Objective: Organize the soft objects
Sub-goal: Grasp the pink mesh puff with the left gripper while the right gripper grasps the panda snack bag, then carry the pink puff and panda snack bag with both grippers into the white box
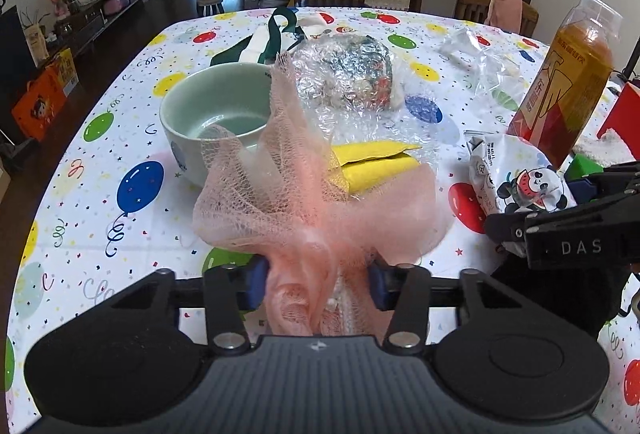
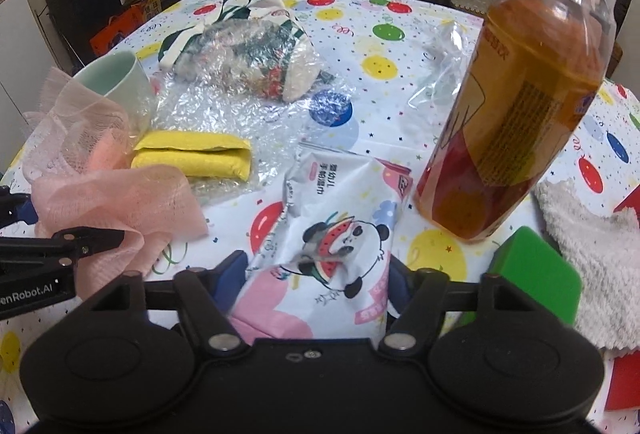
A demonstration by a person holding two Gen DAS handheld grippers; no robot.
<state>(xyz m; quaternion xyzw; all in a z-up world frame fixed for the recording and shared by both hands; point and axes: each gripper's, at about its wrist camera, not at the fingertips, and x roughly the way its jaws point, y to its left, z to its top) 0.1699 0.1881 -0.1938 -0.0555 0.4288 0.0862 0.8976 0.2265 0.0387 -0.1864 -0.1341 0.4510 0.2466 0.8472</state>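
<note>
Our left tongs (image 1: 316, 282) clamp one pink mesh cloth (image 1: 288, 194); our right tongs (image 2: 316, 278) clamp one panda wipes packet (image 2: 336, 230). We count one bowl (image 1: 218, 114), one bottle (image 2: 516, 122).

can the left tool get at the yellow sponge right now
Probably not as things stand: the left tool is shut on the pink mesh, which drapes partly over the yellow sponge just ahead. It must drop the mesh first.

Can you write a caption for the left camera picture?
Left gripper pinches pink mesh cloth beside a green bowl on the balloon tablecloth.
</note>
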